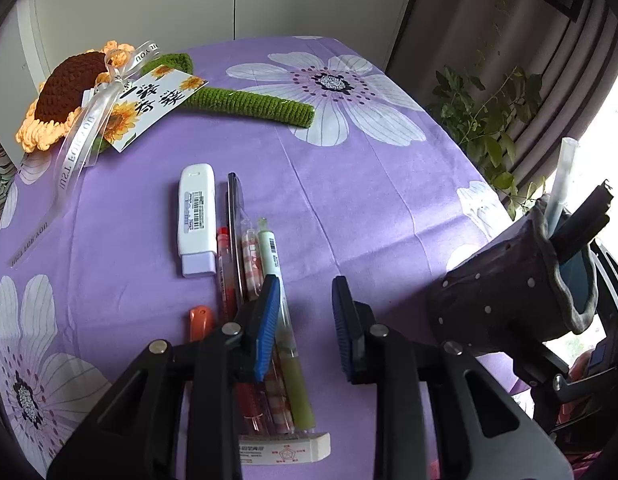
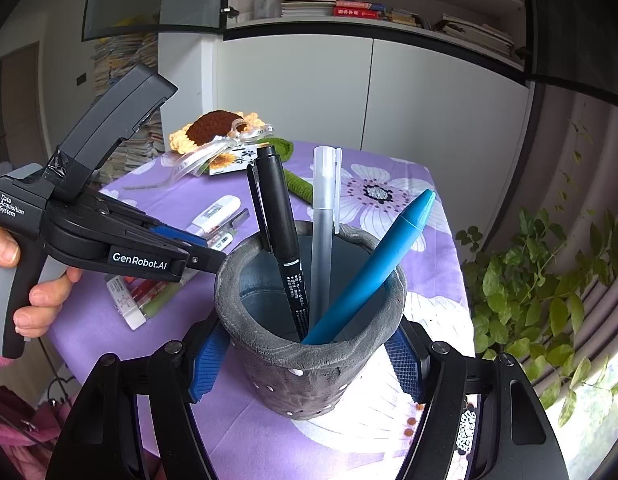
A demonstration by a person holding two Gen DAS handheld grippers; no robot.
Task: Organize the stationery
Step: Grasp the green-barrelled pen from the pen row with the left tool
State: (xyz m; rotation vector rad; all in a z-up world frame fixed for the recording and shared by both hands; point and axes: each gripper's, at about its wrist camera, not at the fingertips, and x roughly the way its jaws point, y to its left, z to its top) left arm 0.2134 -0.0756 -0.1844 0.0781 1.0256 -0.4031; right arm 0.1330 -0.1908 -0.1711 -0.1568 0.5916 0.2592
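We had the right gripper (image 2: pixel 307 360) clamped on the grey textured clay pen cup (image 2: pixel 309 344), blue pads pressing its two sides, cup held off the purple floral-cloth surface (image 1: pixel 349 200) and tilted. Cup held three items: a black marker with clip (image 2: pixel 279 232), a frosted translucent grey pen (image 2: pixel 324 240) and a teal blue pen (image 2: pixel 369 272) leaning right. From the left wrist view the same cup (image 1: pixel 505 292) sat at the right, mouth tipped toward the window side. Left gripper (image 1: pixel 305 328) was spread open, nothing between the pads, hovering over the loose stationery row; its left pad overlapped the pens in view, contact we couldn't tell. Row on the surface: white correction-tape dispenser with a lilac end (image 1: pixel 196 220), a dark slim pen (image 1: pixel 235 216), a red gel pen (image 1: pixel 225 272), a pink checked pen (image 1: pixel 255 268), a pale green pen with a barcode label (image 1: pixel 273 256), an orange capped item (image 1: pixel 201 322) partly hidden behind the gripper, and a white boxed eraser with red print (image 1: pixel 285 454) lying across the near ends of the pens. Far left of the surface lay a crocheted sunflower with a green knitted stem (image 1: pixel 69 92), ribbon and a sunflower gift tag (image 1: pixel 153 104) on it. A leafy green houseplant (image 2: pixel 549 288) stood just beside the surface's right edge.
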